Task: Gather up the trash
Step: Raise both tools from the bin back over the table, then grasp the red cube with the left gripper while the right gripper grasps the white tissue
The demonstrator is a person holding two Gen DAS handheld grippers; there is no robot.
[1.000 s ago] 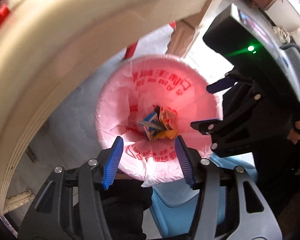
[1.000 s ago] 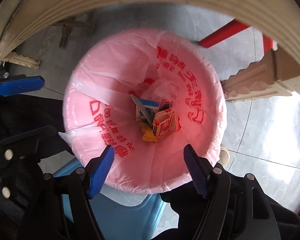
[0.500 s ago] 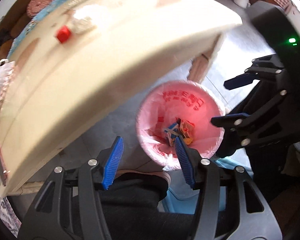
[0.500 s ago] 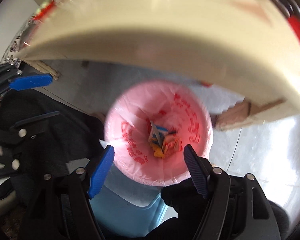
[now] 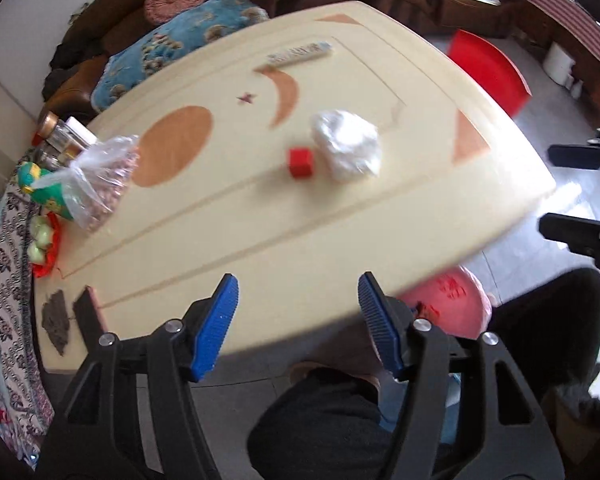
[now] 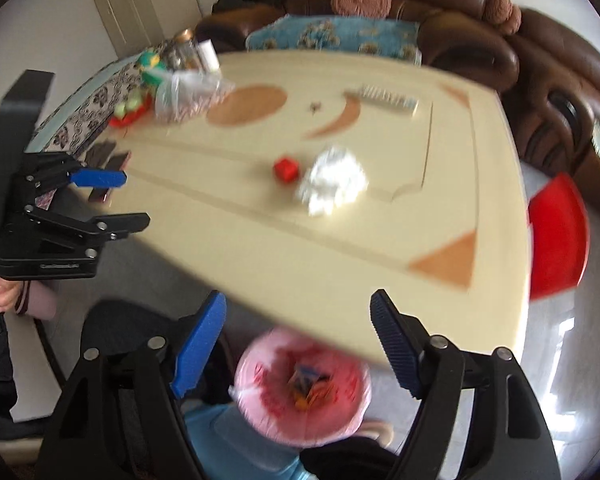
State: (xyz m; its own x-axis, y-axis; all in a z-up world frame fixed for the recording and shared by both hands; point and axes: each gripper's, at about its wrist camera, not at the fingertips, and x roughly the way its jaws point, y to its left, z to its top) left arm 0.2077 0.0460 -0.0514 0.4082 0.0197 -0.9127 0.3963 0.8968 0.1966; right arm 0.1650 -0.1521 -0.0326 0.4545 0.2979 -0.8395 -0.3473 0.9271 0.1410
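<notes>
both views have swung up from the pink-lined bin (image 6: pixel 302 400) to the surface (image 5: pixel 260 216); left hand-held gripper (image 5: pixel 296 324) and right hand-held gripper (image 6: pixel 296 344) gape empty. the white wad (image 5: pixel 346 146) and red block (image 5: pixel 300 163) remain, probably next.

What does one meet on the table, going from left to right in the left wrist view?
Green packet → clear bag → red cube → white wad.
</notes>
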